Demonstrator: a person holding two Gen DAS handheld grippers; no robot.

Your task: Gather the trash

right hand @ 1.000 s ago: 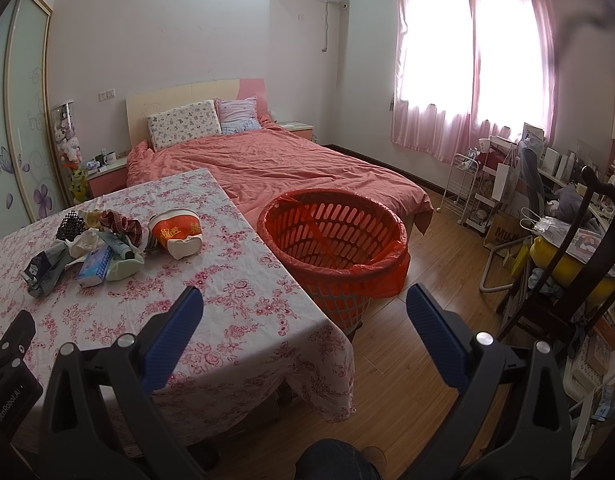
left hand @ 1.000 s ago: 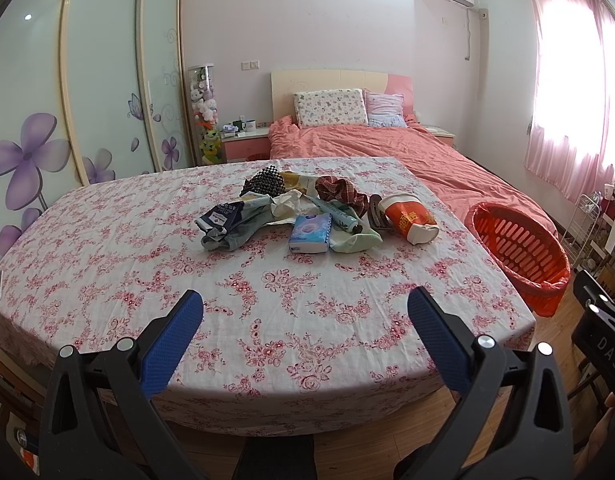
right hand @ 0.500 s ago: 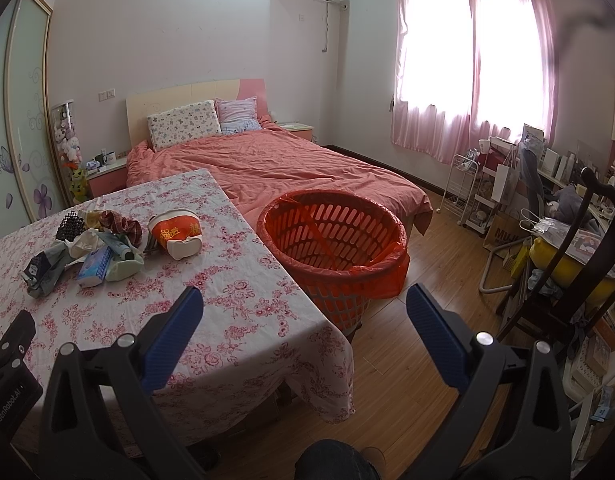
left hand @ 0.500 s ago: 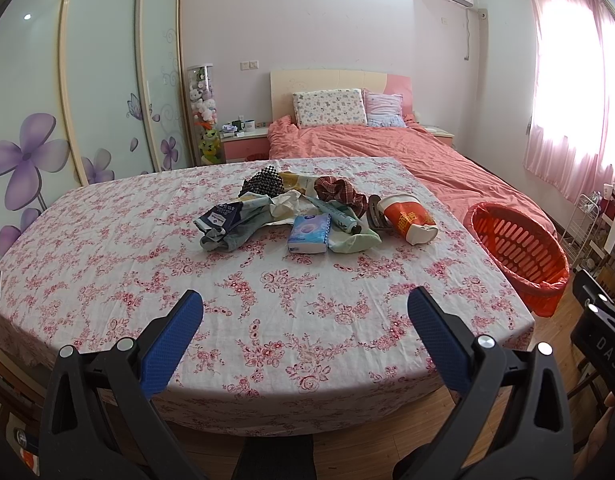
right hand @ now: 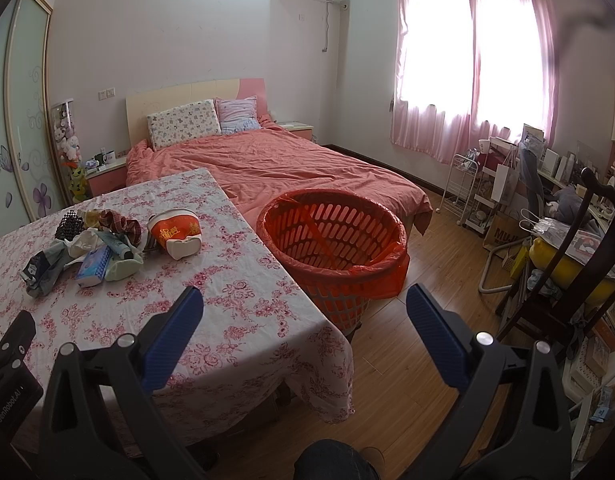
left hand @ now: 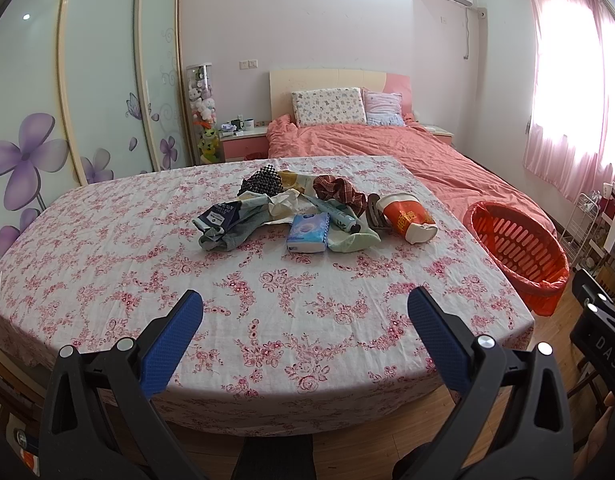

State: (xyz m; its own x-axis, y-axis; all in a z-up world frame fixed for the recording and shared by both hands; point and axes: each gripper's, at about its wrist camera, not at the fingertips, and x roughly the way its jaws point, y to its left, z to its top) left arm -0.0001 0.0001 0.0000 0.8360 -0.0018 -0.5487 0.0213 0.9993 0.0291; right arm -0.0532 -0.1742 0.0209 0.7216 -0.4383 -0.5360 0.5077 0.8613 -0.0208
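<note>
A pile of trash lies mid-table on the floral cloth (left hand: 267, 300): a blue tissue pack (left hand: 307, 233), a red and white paper cup (left hand: 407, 218) on its side, a tube (left hand: 333, 212), a dark wrapper (left hand: 219, 216) and crumpled cloths. The pile also shows in the right wrist view, with the cup (right hand: 177, 234). An orange basket (right hand: 333, 248) lined with a red bag stands on the floor right of the table; it also shows in the left wrist view (left hand: 515, 248). My left gripper (left hand: 305, 312) is open and empty over the table's near edge. My right gripper (right hand: 303, 308) is open and empty, toward the basket.
A bed with a salmon cover (right hand: 275, 168) lies behind the table and basket. A dark wooden chair (right hand: 579, 280) and cluttered shelves stand at the right. A wardrobe with flower doors (left hand: 67, 100) lines the left wall. Wooden floor (right hand: 427, 260) lies beside the basket.
</note>
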